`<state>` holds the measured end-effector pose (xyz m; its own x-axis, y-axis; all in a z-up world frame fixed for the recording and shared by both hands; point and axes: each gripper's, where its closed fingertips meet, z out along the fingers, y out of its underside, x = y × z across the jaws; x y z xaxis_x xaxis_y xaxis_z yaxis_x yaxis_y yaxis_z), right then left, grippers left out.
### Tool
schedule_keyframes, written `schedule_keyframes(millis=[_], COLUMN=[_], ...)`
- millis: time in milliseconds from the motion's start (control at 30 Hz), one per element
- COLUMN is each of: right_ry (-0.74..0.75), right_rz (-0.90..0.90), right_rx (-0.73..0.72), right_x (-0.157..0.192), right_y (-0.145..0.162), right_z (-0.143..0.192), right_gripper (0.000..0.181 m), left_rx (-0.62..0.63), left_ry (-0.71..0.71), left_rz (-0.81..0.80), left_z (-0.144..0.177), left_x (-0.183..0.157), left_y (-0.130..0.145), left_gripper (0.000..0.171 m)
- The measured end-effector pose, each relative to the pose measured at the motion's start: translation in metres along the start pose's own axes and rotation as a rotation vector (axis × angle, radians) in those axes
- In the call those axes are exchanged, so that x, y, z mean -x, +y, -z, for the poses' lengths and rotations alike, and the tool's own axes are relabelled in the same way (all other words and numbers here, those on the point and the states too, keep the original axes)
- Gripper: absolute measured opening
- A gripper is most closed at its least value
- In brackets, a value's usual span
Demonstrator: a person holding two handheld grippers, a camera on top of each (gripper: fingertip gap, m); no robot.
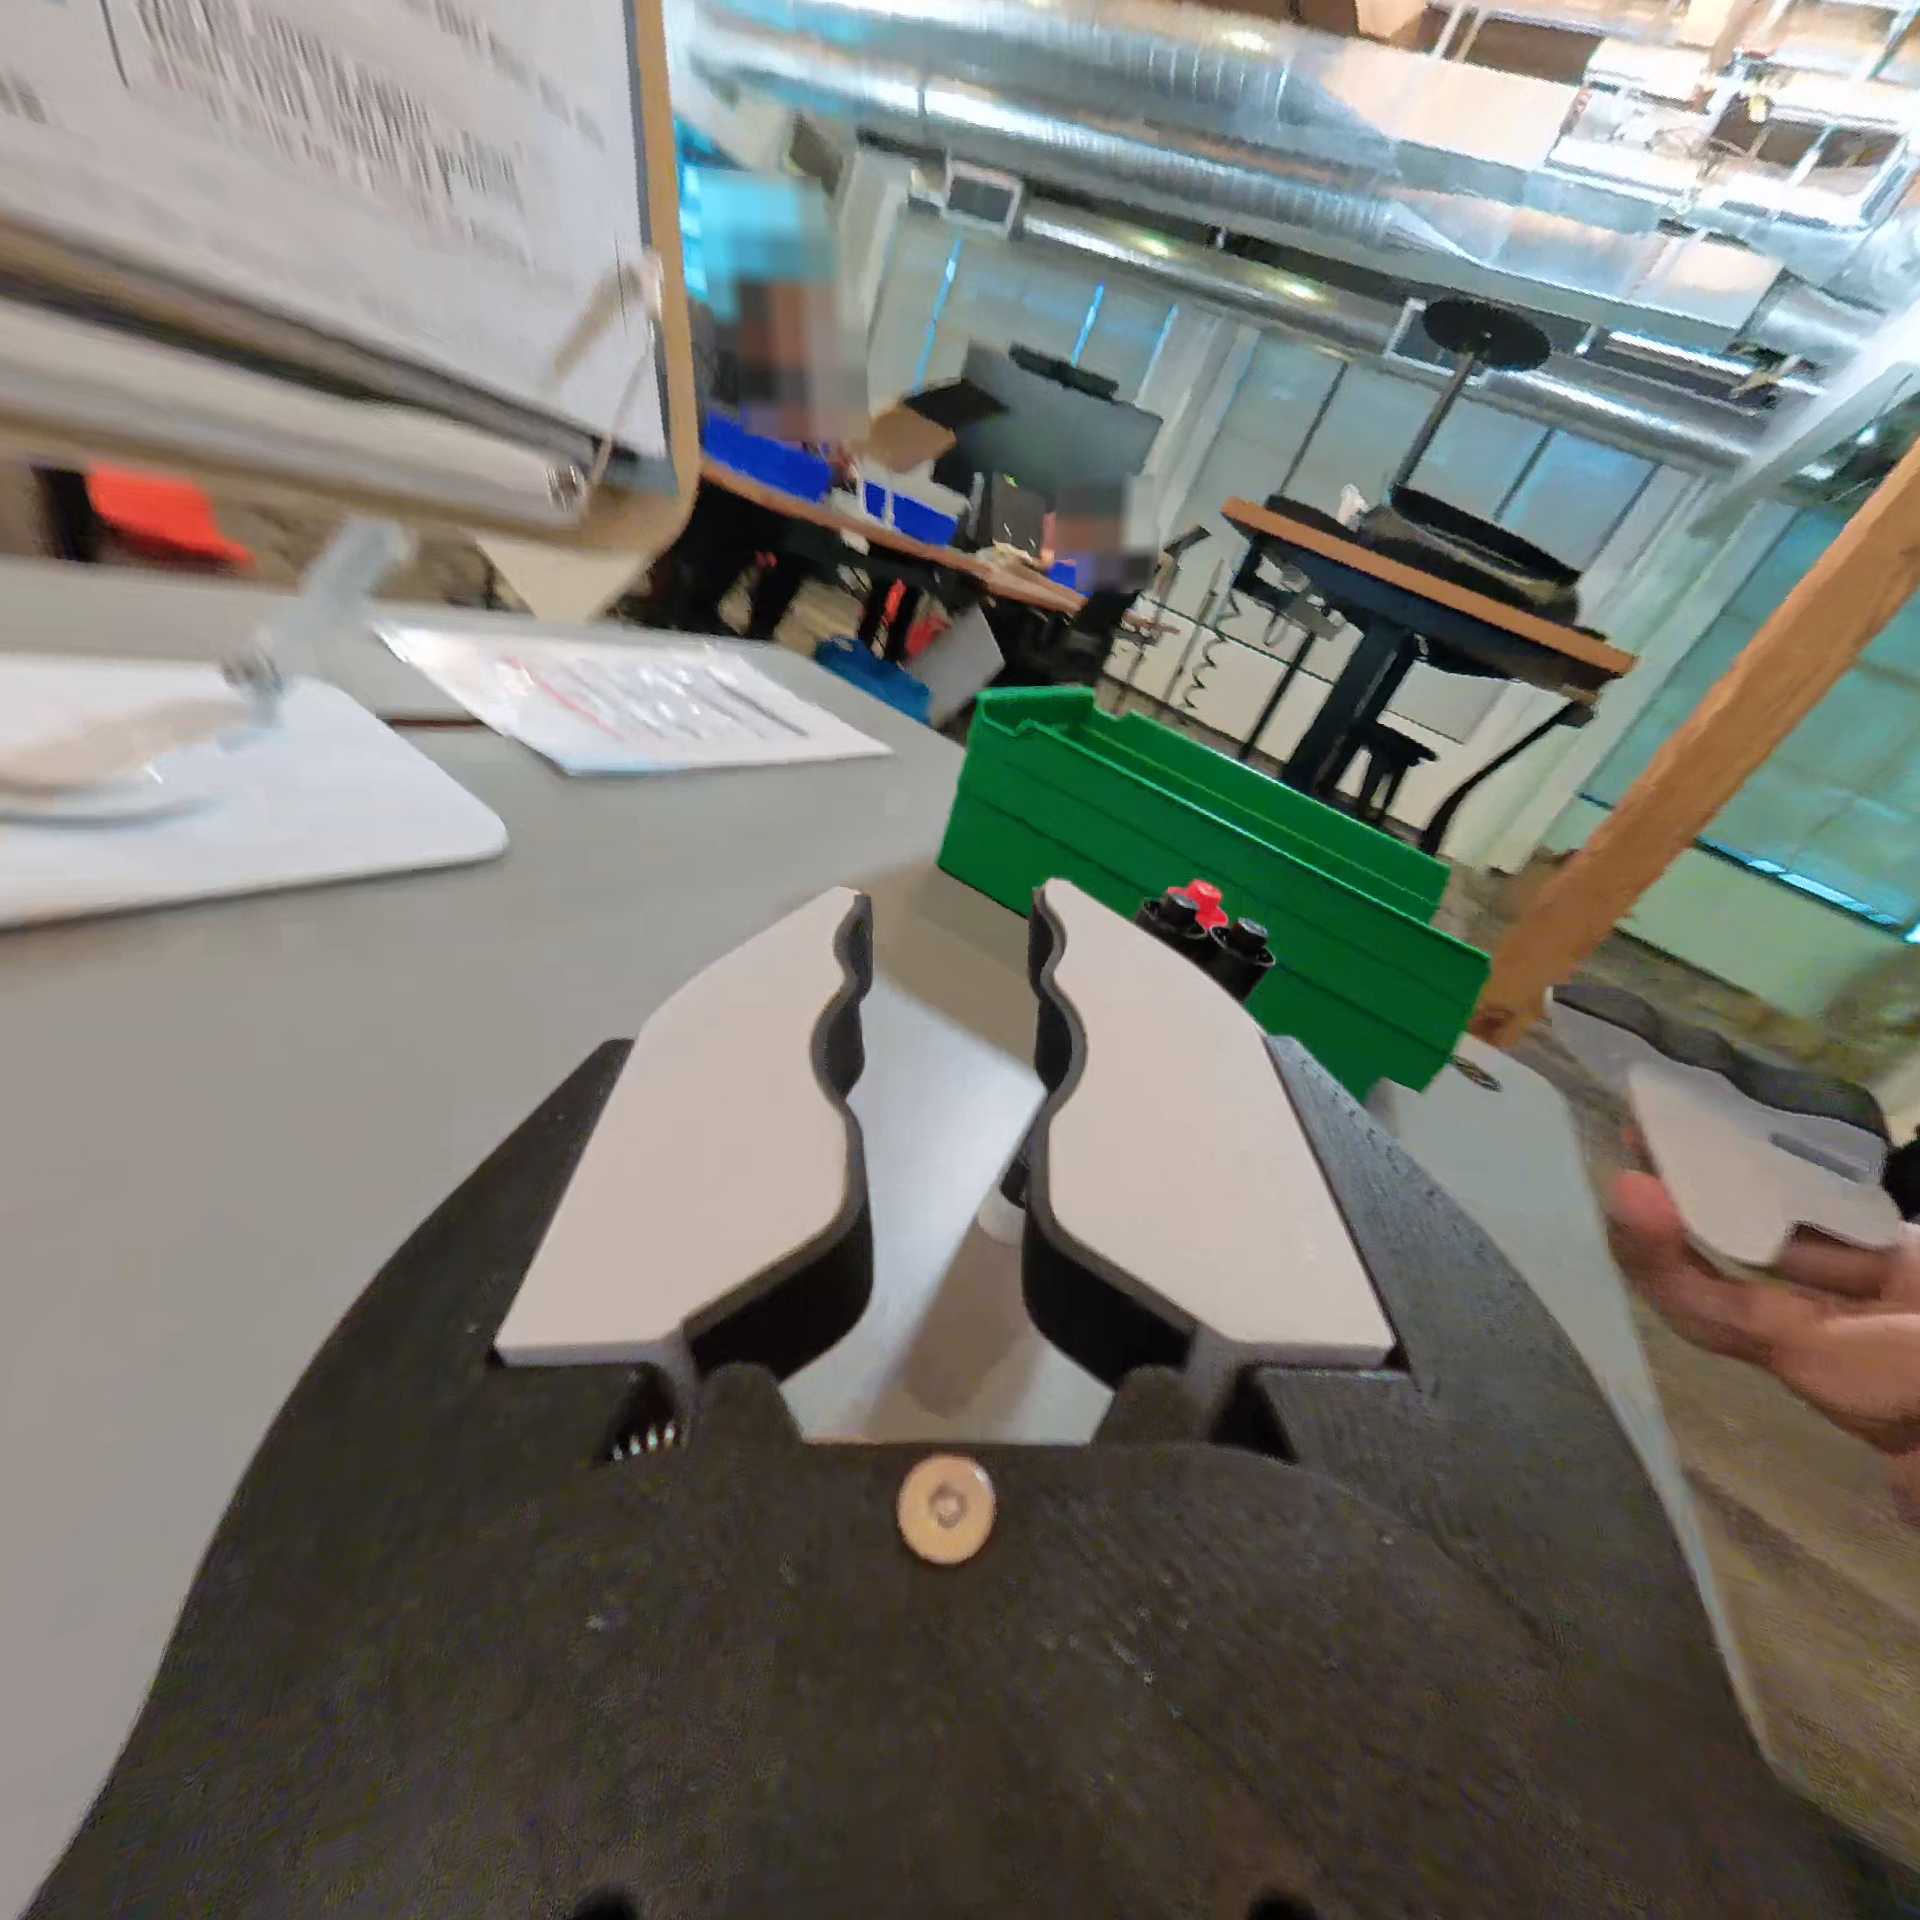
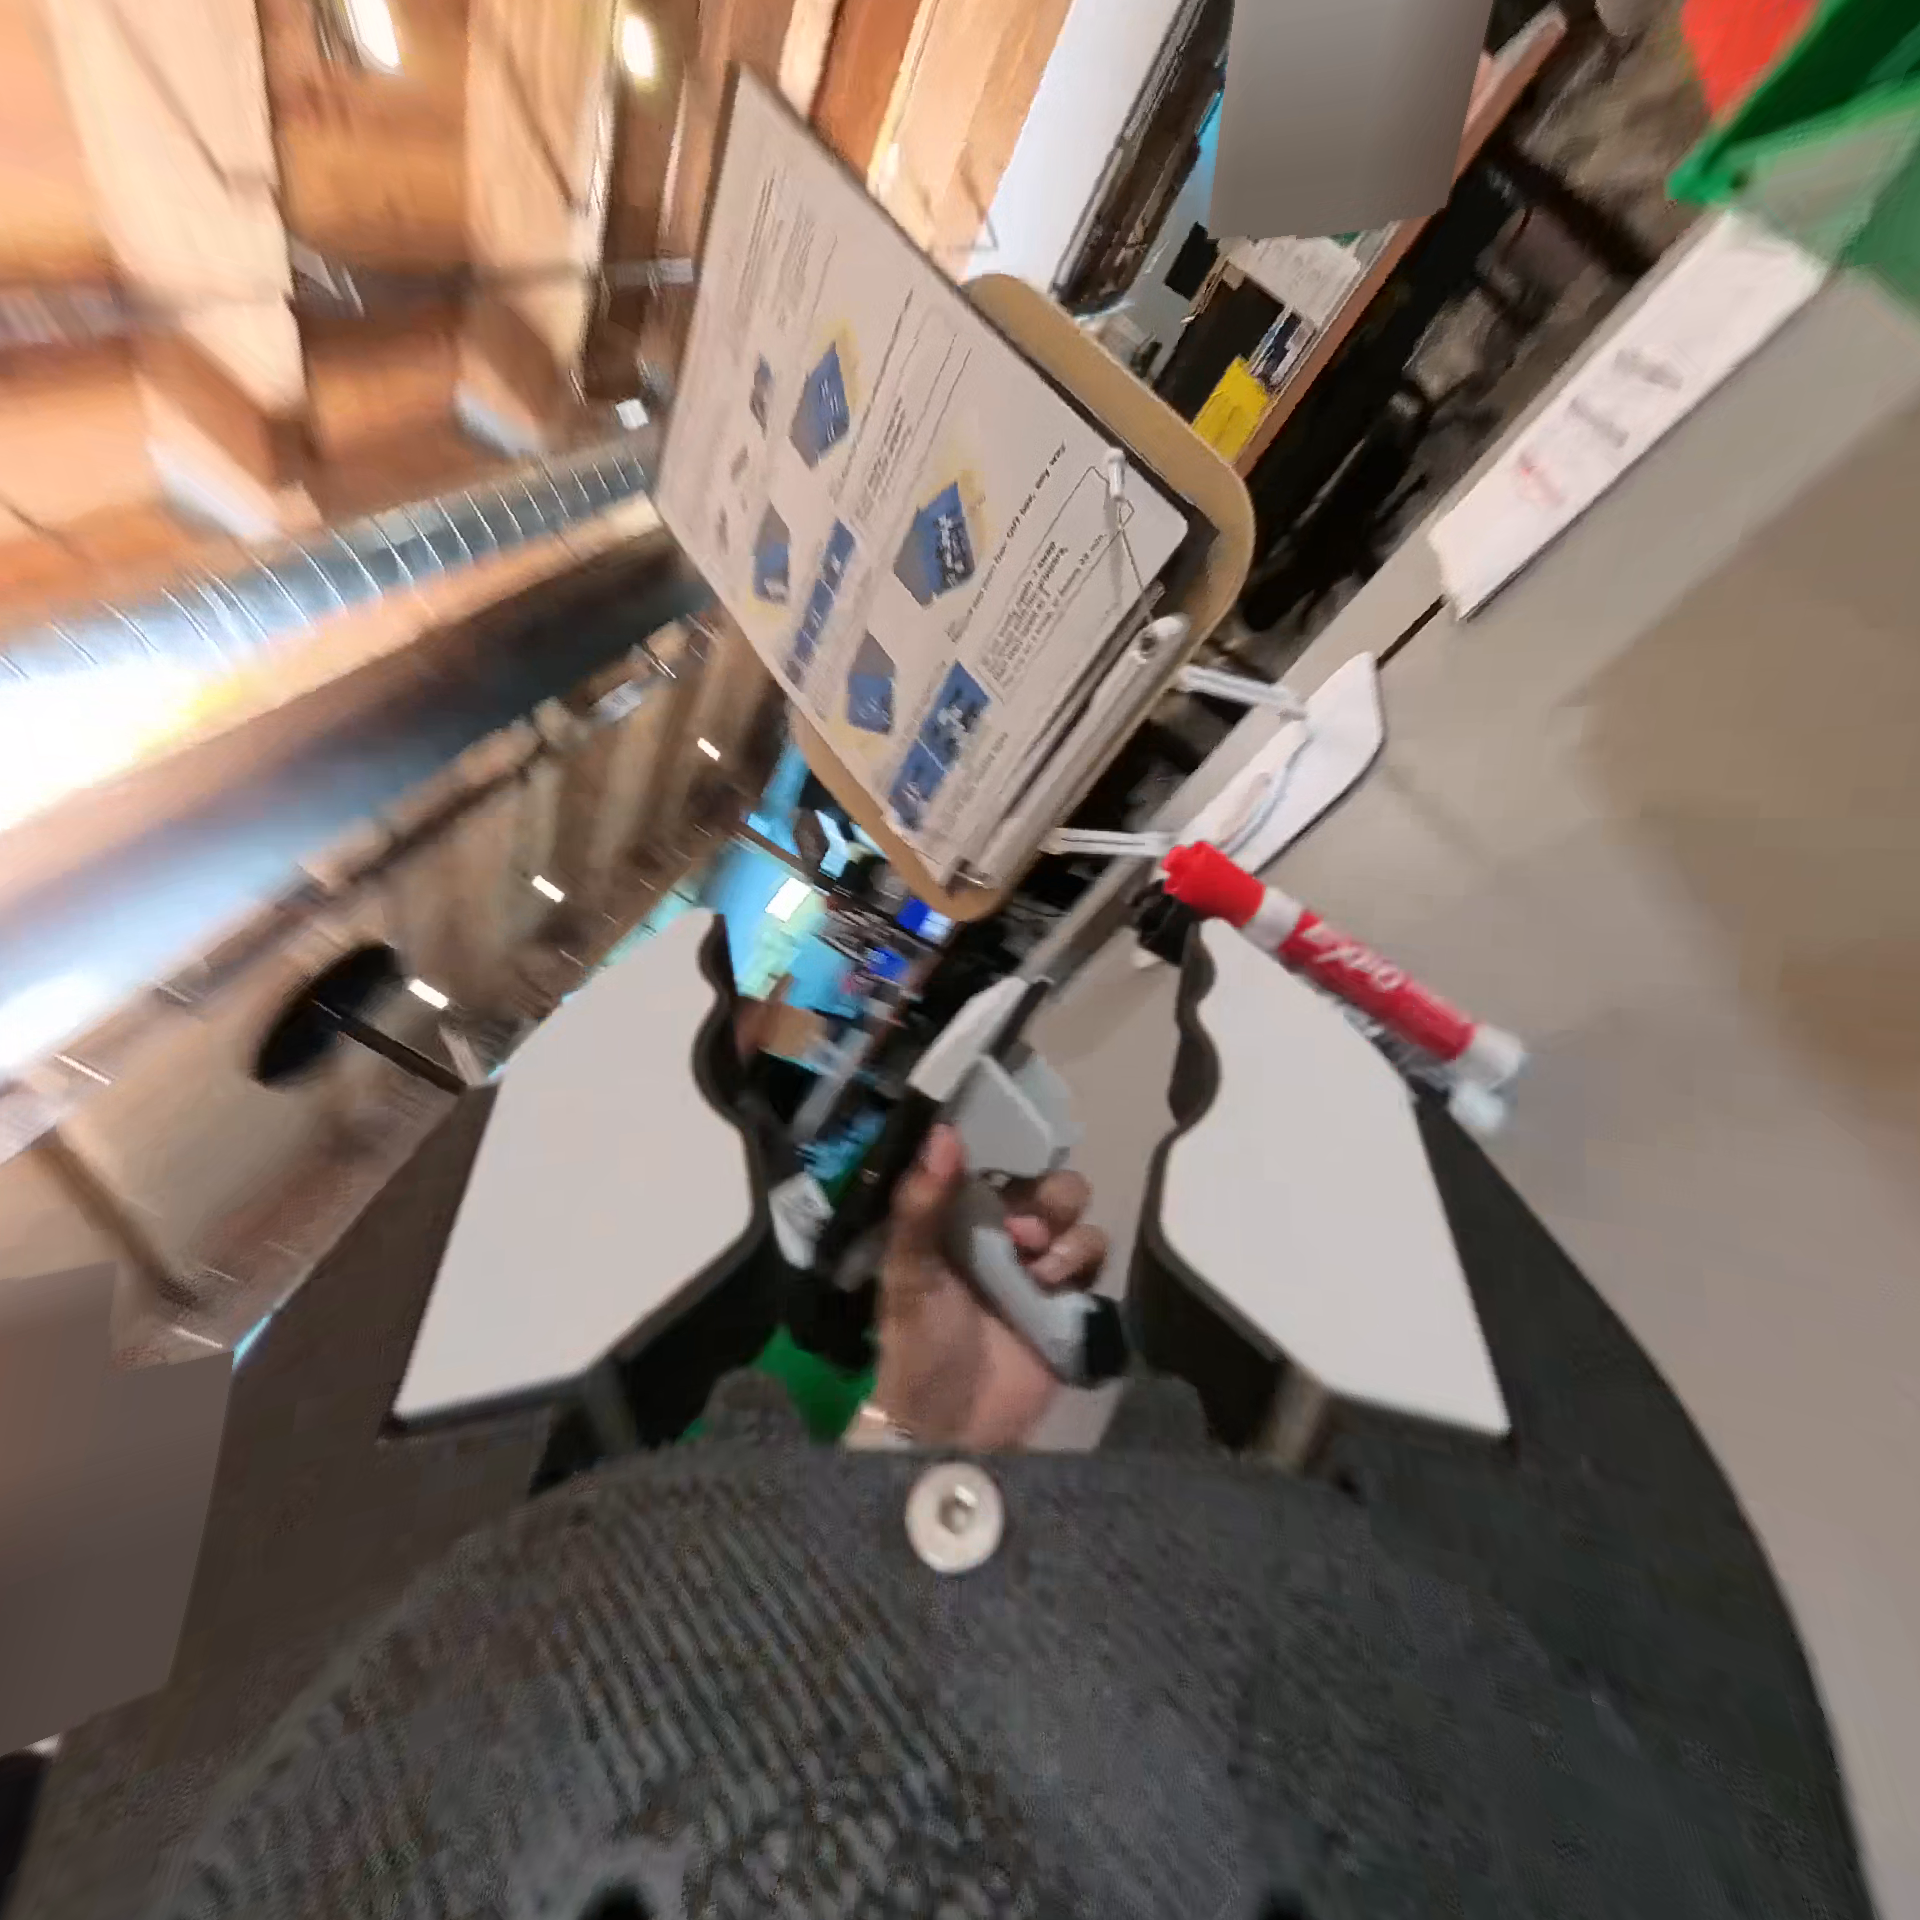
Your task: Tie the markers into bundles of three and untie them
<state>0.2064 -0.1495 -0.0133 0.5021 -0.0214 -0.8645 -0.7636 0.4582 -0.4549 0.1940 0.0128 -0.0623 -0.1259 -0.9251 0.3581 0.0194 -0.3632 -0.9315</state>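
A bundle of markers lies on the grey table (image 1: pixel 312 1039). In the left wrist view its red and black caps (image 1: pixel 1205 925) stick out just past my right finger, and the rest is hidden under that finger. My left gripper (image 1: pixel 951 935) is open and empty, low over the table beside the bundle. In the right wrist view the red marker (image 2: pixel 1340 966) lies on top of darker ones, just outside my right finger. My right gripper (image 2: pixel 956 956) is open wide and empty, tilted, off the table's side. The left gripper (image 2: pixel 997 1122), held by a hand, shows between its fingers.
A green bin (image 1: pixel 1195 831) stands at the table's far edge behind the markers. A clipboard with papers on a white stand (image 2: pixel 935 520) rises at the left, and it also shows in the left wrist view (image 1: pixel 312 260). A printed sheet (image 1: pixel 644 707) lies flat on the table. My right fingertips sit around 20 cm from my left ones. Both grippers' tips are roughly 11 cm from the red marker (image 2: pixel 1340 966).
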Motion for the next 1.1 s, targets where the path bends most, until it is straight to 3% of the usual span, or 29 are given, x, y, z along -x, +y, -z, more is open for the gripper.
schedule_keyframes(millis=[167, 233, 267, 467, 767, 933, 1000, 1100], right_ry=[-0.207, -0.291, -0.276, -0.194, -0.214, -0.266, -0.244, -0.264], right_rz=[-0.685, -0.817, -0.858, -0.996, -1.095, -1.299, -1.337, -1.352], right_rx=[-0.121, -0.144, -0.16, -0.181, -0.25, -0.306, -0.3, -0.329], right_x=[-0.012, -0.012, -0.016, -0.02, -0.022, -0.019, -0.015, -0.008], right_y=[-0.006, 0.003, 0.01, 0.036, 0.028, 0.032, 0.033, 0.02], right_z=[0.008, 0.009, 0.009, 0.004, 0.007, 0.001, -0.006, -0.015], right_gripper=[0.071, 0.048, 0.041, 0.05, 0.053, 0.046, 0.058, 0.055], left_rx=[-0.079, -0.081, -0.083, -0.084, -0.076, -0.085, -0.096, -0.118], left_ry=[-0.062, -0.066, -0.065, -0.065, -0.053, -0.068, -0.086, -0.104], left_rz=[-0.222, -0.28, -0.304, -0.388, -0.433, -0.493, -0.509, -0.492], left_z=[0.006, 0.007, 0.007, 0.006, 0.004, 0.005, 0.007, 0.01], left_x=[-0.01, -0.015, -0.018, -0.024, -0.027, -0.028, -0.026, -0.021], left_y=[-0.016, -0.016, -0.016, -0.015, -0.011, -0.013, -0.017, -0.023], left_gripper=[0.031, 0.031, 0.031, 0.03, 0.031, 0.031, 0.031, 0.031])
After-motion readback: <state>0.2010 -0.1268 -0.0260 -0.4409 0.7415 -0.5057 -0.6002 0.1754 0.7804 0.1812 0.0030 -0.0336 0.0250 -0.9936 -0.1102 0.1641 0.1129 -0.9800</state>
